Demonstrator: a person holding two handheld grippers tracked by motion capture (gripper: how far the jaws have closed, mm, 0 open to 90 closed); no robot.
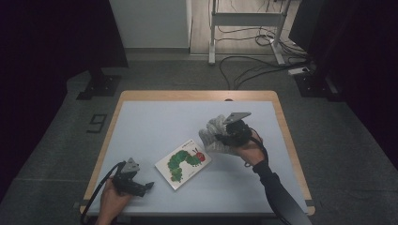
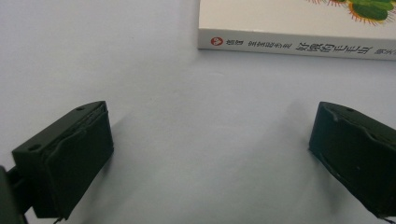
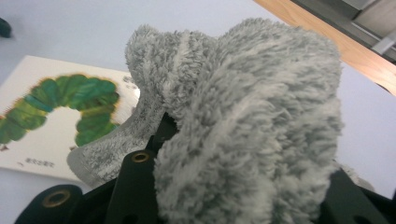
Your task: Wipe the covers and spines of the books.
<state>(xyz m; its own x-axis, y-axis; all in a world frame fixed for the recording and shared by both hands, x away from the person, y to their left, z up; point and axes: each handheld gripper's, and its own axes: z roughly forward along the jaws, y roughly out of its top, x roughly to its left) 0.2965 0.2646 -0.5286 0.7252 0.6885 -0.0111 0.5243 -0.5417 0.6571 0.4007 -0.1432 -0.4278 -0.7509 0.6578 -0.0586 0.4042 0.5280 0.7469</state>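
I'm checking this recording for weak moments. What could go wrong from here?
1. The right tongs hold a fluffy grey cloth bunched between the jaws; plush this loose could slip out, or a hanging fold could drag across the book.
2. The left tongs are open and low on the table, facing the book's spine; pushing ahead may shove the book rather than grip it.

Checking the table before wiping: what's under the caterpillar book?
The caterpillar book lies flat on the pale table mat. Whatever might sit beneath it is covered.
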